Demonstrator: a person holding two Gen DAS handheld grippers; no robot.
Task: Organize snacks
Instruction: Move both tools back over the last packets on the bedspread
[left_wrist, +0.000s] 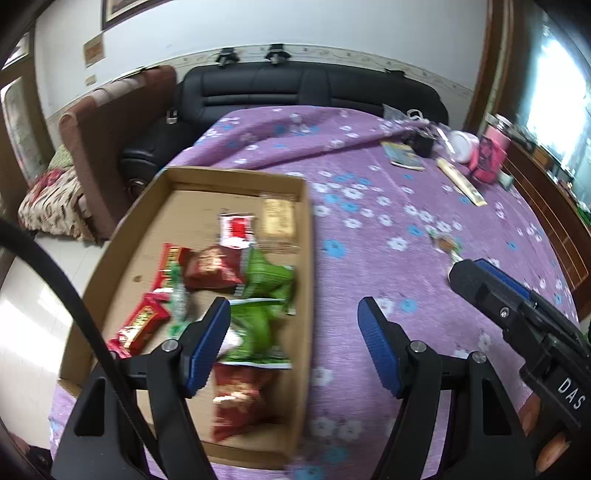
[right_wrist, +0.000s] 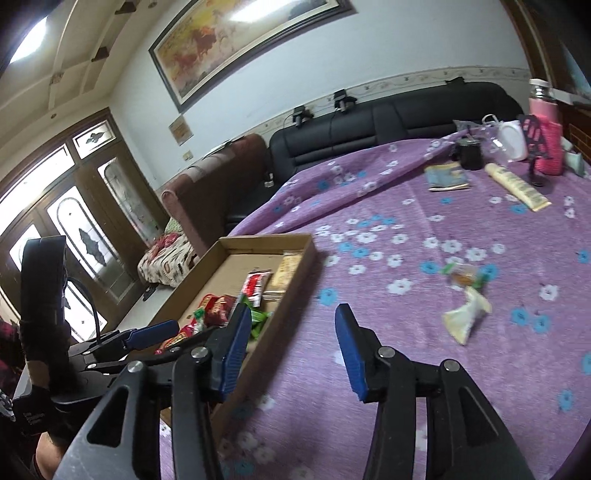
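A shallow cardboard box (left_wrist: 308, 258) lies on the purple flowered cloth and holds several red and green snack packets (left_wrist: 266, 275). My left gripper (left_wrist: 293, 350) is open and empty, above the box's right wall. My right gripper (right_wrist: 291, 350) is open and empty over the cloth just right of the box (right_wrist: 295, 266); it also shows in the left wrist view (left_wrist: 480, 284). Two loose snacks lie on the cloth: a pale packet (right_wrist: 465, 317) and a small green-and-orange one (right_wrist: 463, 275), which also shows in the left wrist view (left_wrist: 447, 243).
At the table's far right stand a pink bottle (right_wrist: 546, 147), a white container (right_wrist: 511, 140), a black cup (right_wrist: 471, 155), a booklet (right_wrist: 445, 177) and a long yellow tube (right_wrist: 517, 186). A black sofa (left_wrist: 295, 92) and a brown armchair (left_wrist: 110, 147) stand beyond the table.
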